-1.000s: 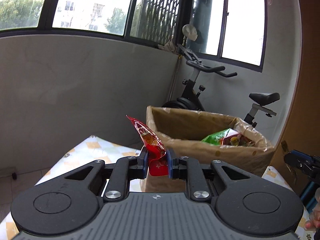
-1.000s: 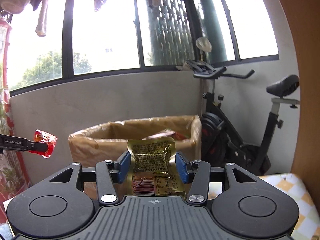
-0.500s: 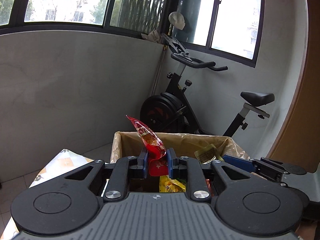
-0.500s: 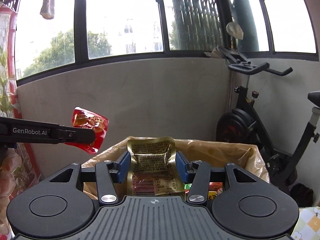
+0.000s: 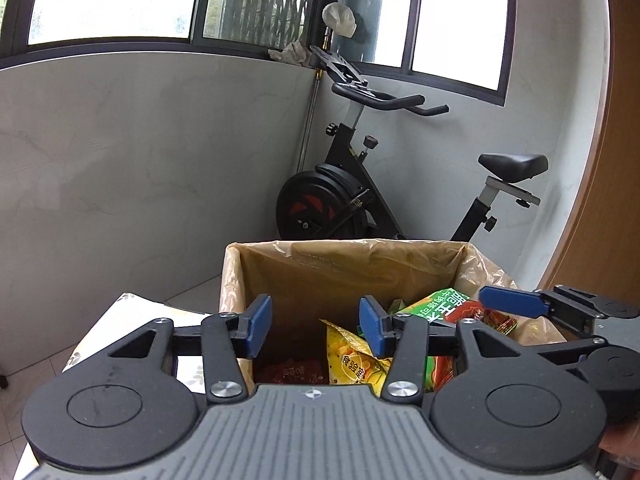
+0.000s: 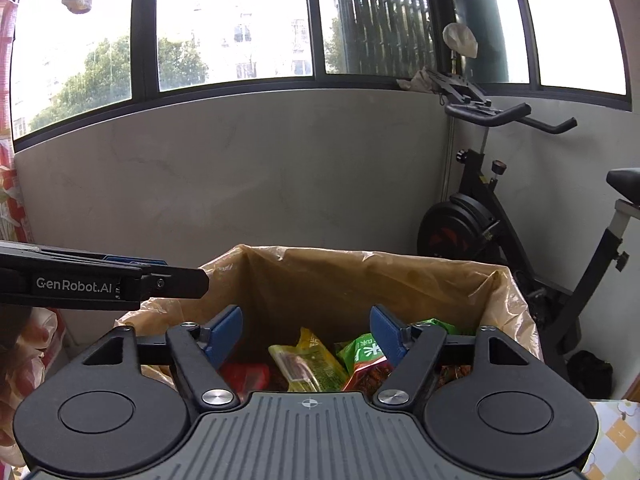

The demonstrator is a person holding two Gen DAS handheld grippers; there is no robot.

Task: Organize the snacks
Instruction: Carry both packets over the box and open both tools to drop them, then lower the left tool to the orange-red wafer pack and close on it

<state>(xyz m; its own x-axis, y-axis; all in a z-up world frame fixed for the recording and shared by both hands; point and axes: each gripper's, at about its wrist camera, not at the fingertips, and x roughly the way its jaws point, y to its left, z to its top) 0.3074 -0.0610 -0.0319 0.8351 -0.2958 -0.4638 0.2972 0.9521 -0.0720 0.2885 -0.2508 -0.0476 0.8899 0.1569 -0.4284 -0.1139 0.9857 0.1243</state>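
Note:
A cardboard box lined with a tan plastic bag (image 5: pixel 344 248) (image 6: pixel 360 258) stands just ahead of both grippers. Several snack packets lie in it: a yellow one (image 5: pixel 352 360), a green one (image 5: pixel 436 304) (image 6: pixel 364 350), a red one (image 5: pixel 292 372) (image 6: pixel 244 374) and a gold-green one (image 6: pixel 308 364). My left gripper (image 5: pixel 316 326) hangs over the box's near edge, jaws opening, with nothing between its blue pads. My right gripper (image 6: pixel 306 332) is beside it over the box, jaws also opening and empty. One of the right gripper's blue fingers (image 5: pixel 508 303) shows in the left wrist view.
An exercise bike (image 5: pixel 360 200) (image 6: pixel 500 224) stands behind the box in the corner, against the grey wall under the windows. A patterned tablecloth (image 5: pixel 132 308) (image 6: pixel 616 436) shows beside the box. A wooden panel (image 5: pixel 600 200) rises on the right.
Both grippers moved forward over the box. The left let go of its red packet and the right of its gold packet; both sets of jaws now stand apart and empty.

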